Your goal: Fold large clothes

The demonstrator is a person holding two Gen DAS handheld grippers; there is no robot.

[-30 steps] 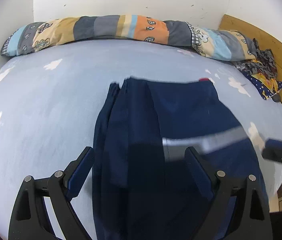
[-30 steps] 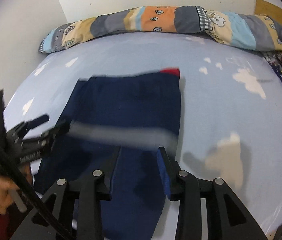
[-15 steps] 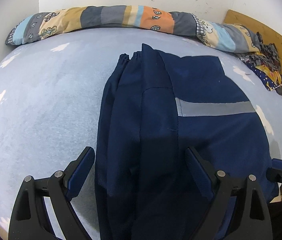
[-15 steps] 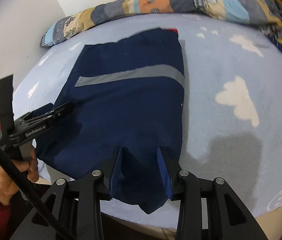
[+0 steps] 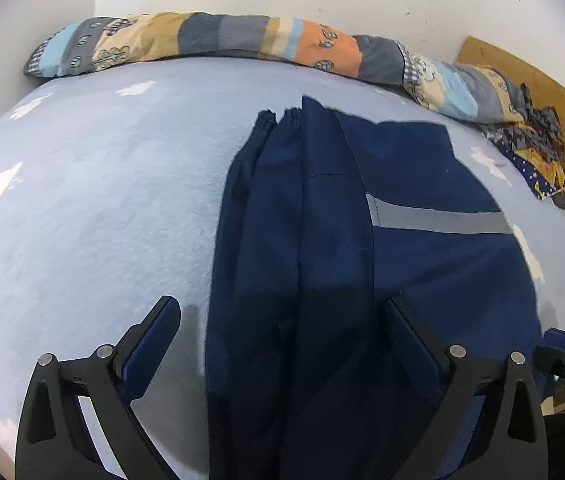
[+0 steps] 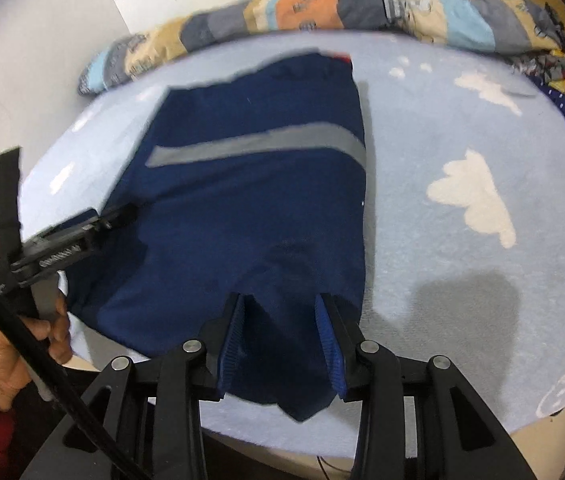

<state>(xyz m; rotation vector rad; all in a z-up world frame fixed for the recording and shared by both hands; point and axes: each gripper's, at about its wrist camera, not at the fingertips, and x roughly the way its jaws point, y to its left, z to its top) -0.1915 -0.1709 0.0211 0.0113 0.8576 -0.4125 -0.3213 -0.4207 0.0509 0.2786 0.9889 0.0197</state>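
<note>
On a fleecy cloud-print bed point(image 5: 82, 208), a navy garment point(image 5: 402, 264) with a grey stripe lies folded; left hand-held gripper point(image 5: 282, 320) spread wide above it, right hand-held gripper point(image 6: 280, 312) part-open astride its hem.

You see one navy garment point(image 5: 362, 264) with one grey stripe point(image 5: 438, 220), two grippers, the left gripper point(image 5: 282, 324) and right gripper point(image 6: 282, 312), one patchwork bolster point(image 5: 222, 44) along the top, and one crumpled cloth point(image 5: 538, 148) at upper right.
</note>
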